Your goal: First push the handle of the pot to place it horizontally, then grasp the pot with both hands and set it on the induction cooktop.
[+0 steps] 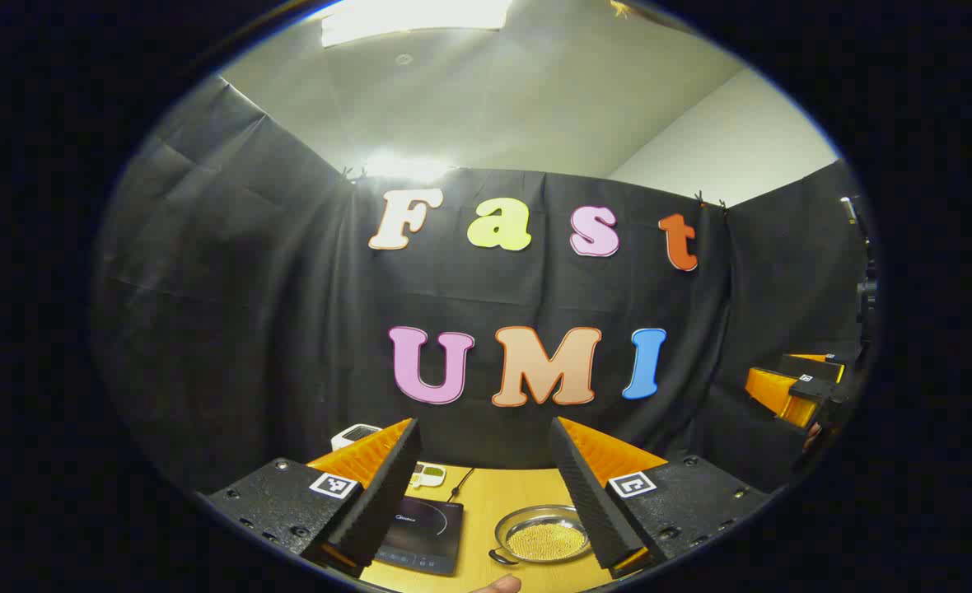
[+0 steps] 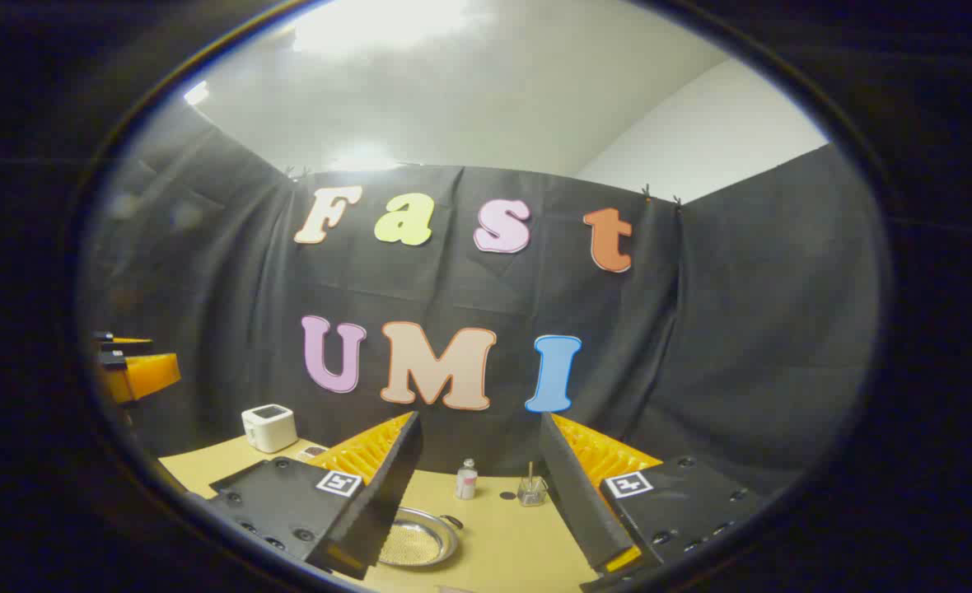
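A shallow metal pot (image 1: 545,537) holding yellowish grains stands on the wooden table (image 1: 486,494), a small loop handle (image 1: 499,557) on its near left. Left of it lies the dark induction cooktop (image 1: 422,531). My left gripper (image 1: 484,425) hovers above the table's near side, open and empty, both things showing between its fingers. In the right gripper view the pot (image 2: 420,539) sits low, partly behind one finger, with a handle (image 2: 452,520) on its right. My right gripper (image 2: 478,417) is open and empty too.
A white boxy device (image 2: 269,427) stands at the table's back left, with a small bottle (image 2: 466,480) and a glass with a stick (image 2: 531,491) near the back. A white remote-like item (image 1: 429,473) lies behind the cooktop. A fingertip (image 1: 496,585) shows at the bottom.
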A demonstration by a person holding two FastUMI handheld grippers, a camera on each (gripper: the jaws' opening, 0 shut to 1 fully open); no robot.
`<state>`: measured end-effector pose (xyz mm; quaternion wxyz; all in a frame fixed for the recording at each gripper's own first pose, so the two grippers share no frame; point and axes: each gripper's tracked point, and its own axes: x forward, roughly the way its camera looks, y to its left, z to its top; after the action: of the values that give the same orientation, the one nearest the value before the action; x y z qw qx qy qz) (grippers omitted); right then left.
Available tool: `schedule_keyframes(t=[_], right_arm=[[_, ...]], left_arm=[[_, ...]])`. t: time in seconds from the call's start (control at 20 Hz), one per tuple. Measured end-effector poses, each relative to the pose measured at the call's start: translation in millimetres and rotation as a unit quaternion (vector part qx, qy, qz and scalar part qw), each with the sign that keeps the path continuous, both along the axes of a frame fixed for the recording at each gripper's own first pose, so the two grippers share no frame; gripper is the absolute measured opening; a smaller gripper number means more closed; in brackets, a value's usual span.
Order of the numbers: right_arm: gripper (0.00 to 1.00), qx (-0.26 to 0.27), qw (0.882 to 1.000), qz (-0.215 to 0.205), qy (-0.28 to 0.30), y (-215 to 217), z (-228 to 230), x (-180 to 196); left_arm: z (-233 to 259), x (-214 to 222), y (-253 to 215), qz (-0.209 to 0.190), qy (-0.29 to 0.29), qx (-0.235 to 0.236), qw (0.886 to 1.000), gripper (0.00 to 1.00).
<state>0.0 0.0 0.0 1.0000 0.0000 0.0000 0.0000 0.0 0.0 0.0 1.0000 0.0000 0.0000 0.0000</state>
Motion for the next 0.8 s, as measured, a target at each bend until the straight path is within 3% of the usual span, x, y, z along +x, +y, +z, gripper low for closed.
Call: schedule_keyframes(t=[0.3,0.4,0.8], right_arm=[[0.96,0.019,1.0,0.01,0.011,-9,-9,10],[0.87,0.014,1.0,0.011,0.011,-13,-8,14],[0.9,0.008,1.0,0.022,0.008,-14,-8,16]], left_arm=[[-5,6,-11,0.008,0.011,0.014,1.0,0.95],[-8,6,-15,0.007,0.015,0.014,1.0,0.95],[-5,8,-27,0.004,0.011,0.032,0.999,0.95]])
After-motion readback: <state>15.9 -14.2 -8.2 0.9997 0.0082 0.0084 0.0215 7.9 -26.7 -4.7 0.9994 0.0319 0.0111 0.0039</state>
